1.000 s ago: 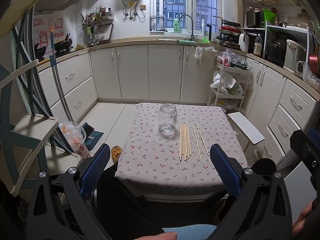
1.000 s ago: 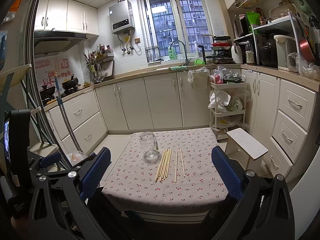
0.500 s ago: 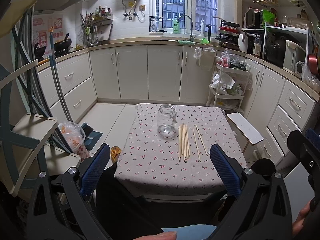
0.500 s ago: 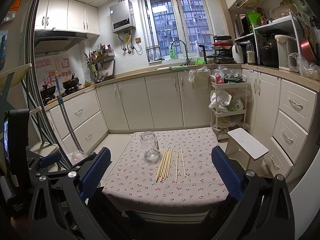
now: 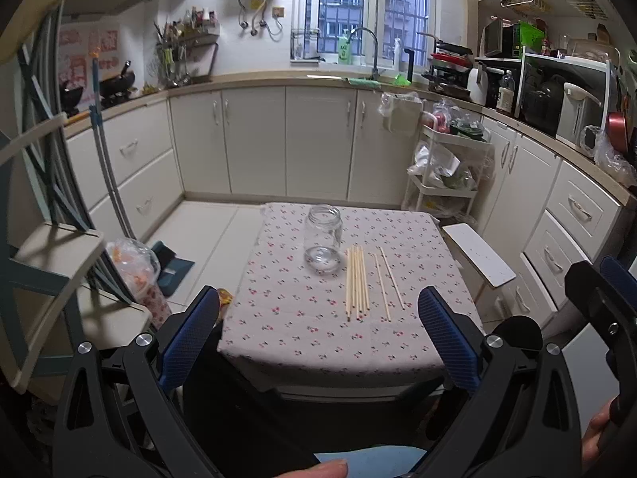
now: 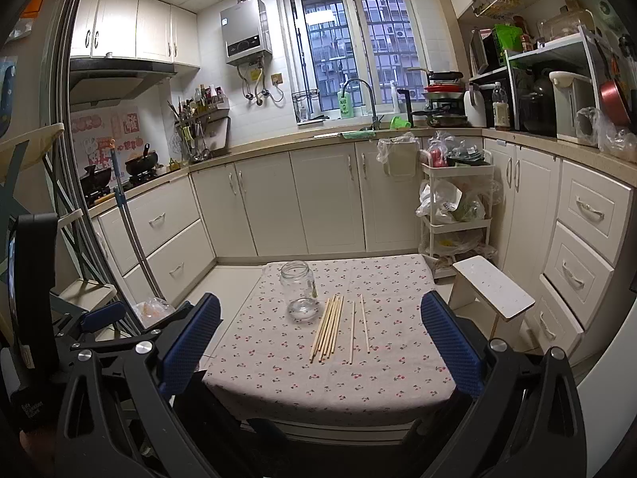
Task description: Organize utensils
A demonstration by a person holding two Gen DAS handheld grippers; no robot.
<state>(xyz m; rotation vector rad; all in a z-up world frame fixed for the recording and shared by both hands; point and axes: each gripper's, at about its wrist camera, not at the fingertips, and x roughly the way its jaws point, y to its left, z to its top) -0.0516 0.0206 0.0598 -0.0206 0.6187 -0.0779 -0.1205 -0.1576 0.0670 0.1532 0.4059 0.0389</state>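
Chopsticks (image 5: pixel 360 282) lie loose on the floral tablecloth (image 5: pixel 310 330) just right of the upright glass jar (image 5: pixel 323 237), while left gripper (image 5: pixel 318 342) and right gripper (image 6: pixel 318 342) both hang back off the table's near edge, fingers spread wide, empty.

The jar (image 5: pixel 323 239) is clear, glossy glass. Beside it, the chopsticks (image 5: pixel 357 283) look like pale, matt wood. A cloth with a small cherry print covers the table (image 5: pixel 302 330), soft and dull. Each claw, left claw (image 5: pixel 318 338) and right claw (image 6: pixel 320 342), has matt black plastic arms, textured blue rubbery pads (image 6: pixel 452 344) and shiny metal screws (image 5: pixel 493 340).
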